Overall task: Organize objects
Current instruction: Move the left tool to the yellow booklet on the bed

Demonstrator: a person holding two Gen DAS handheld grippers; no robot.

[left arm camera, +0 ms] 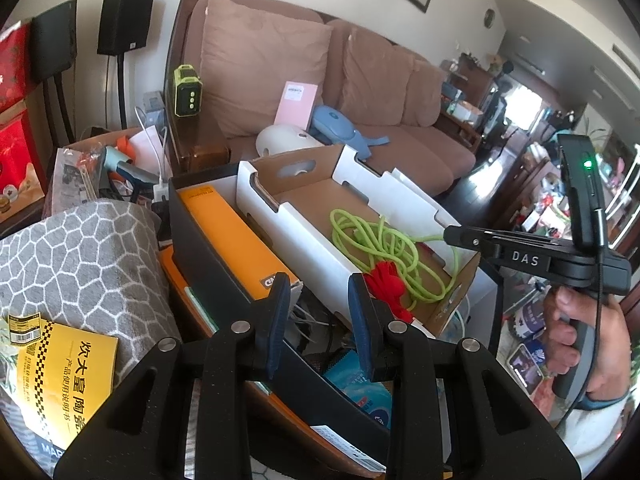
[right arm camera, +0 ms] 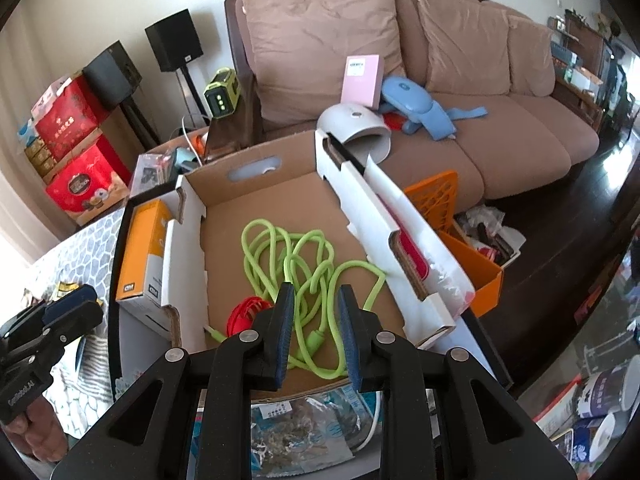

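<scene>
A cardboard tray [right arm camera: 256, 204], white outside and brown inside, holds a coiled lime-green cable [right arm camera: 296, 256] and a small red bundle [right arm camera: 244, 314]. My right gripper [right arm camera: 316, 320] hovers over the tray's near end, open, with nothing between its pads; the cable lies below them. In the left wrist view the tray [left arm camera: 304, 196], the cable [left arm camera: 372, 240] and the red bundle [left arm camera: 386, 284] lie ahead. My left gripper [left arm camera: 319, 312] is open and empty over a black bin [left arm camera: 208, 248] that holds an orange box [left arm camera: 228, 232]. The right gripper [left arm camera: 450, 234] reaches over the tray's right edge.
A brown sofa [right arm camera: 500, 140] behind the tray carries a pink box [right arm camera: 362, 80], a blue massager [right arm camera: 416, 106] and a white dome [right arm camera: 360, 128]. An orange crate [right arm camera: 460, 236] stands to the right. A yellow booklet [left arm camera: 64, 372] lies on grey patterned cloth [left arm camera: 80, 256]. Speakers and red gift boxes stand at the left.
</scene>
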